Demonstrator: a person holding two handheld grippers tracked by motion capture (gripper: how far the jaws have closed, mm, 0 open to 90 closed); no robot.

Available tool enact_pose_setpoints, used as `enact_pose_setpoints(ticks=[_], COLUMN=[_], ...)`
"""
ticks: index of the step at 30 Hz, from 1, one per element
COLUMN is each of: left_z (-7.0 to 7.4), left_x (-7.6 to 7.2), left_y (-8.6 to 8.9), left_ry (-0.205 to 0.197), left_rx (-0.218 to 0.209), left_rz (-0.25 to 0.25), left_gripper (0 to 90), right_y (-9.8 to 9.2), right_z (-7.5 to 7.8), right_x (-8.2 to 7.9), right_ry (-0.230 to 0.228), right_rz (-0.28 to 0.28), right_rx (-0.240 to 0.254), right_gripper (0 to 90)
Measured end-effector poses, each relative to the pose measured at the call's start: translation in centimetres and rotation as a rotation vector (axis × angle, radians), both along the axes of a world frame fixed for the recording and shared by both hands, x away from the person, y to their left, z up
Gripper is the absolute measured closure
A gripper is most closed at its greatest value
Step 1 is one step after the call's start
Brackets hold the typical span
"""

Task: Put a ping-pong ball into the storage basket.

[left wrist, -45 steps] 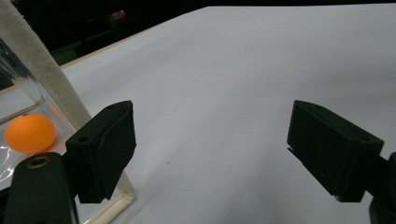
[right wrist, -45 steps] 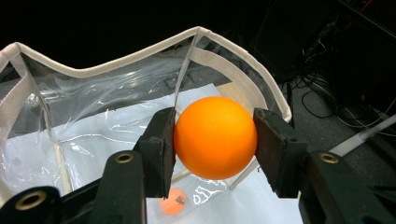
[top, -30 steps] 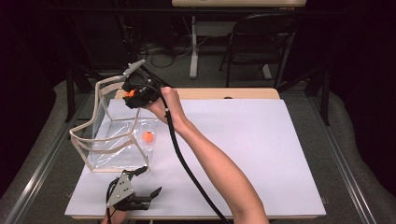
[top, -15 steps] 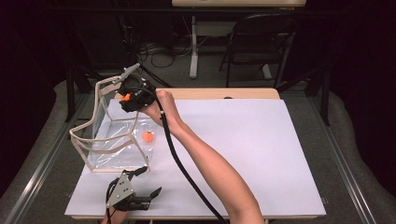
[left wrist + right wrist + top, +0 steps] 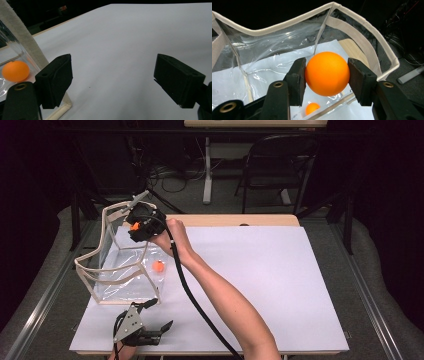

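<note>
A clear plastic bag point(image 5: 122, 265) with a cream fabric rim stands open at the table's left. My right gripper point(image 5: 136, 226) hangs over its far rim, shut on an orange ball point(image 5: 327, 73) held between both jaws. A second orange ball point(image 5: 158, 266) lies on the bag's floor, also seen as a small ball point(image 5: 312, 108) below the held one and beside the bag's corner post point(image 5: 15, 71). My left gripper point(image 5: 159, 314) rests low near the table's front edge, just in front of the bag, open with nothing between its jaws point(image 5: 112, 82).
The white table top point(image 5: 280, 270) spreads wide to the right of the bag. A wooden strip point(image 5: 240, 220) runs along its far edge. A dark chair point(image 5: 280, 165) and cables stand on the floor beyond. My right forearm point(image 5: 225, 305) crosses the table diagonally.
My right gripper has moved left and slightly toward the bag's far rim with the orange ball held. The left gripper has stayed where it was.
</note>
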State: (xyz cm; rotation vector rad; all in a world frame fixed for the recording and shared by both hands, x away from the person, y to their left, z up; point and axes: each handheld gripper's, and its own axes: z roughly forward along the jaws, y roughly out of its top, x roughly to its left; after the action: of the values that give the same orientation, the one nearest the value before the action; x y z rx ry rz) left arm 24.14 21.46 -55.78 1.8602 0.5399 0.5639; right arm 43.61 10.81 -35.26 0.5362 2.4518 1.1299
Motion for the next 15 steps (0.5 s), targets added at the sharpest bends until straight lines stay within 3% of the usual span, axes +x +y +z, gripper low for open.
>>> enact_pose_setpoints(ticks=[8,11,15], left_z=[0.0,0.0,0.0], left_x=[0.0,0.0,0.0], left_y=[0.0,0.1,0.1], left_ry=[-0.001,-0.001,-0.001], left_rx=[0.0,0.001,-0.002], left_rz=[0.001,0.003,0.003], left_gripper=[15.5,15.5,15.5], right_y=[0.1,-0.2,-1.1], right_z=[-0.8,-1.1,-1.0], right_x=[0.4,0.5,0.5], right_ry=[0.024,0.046,0.057], right_rz=[-0.004,0.007,0.007], right_rx=[-0.003,0.009,0.032], right_gripper=[49.6,36.2,26.2])
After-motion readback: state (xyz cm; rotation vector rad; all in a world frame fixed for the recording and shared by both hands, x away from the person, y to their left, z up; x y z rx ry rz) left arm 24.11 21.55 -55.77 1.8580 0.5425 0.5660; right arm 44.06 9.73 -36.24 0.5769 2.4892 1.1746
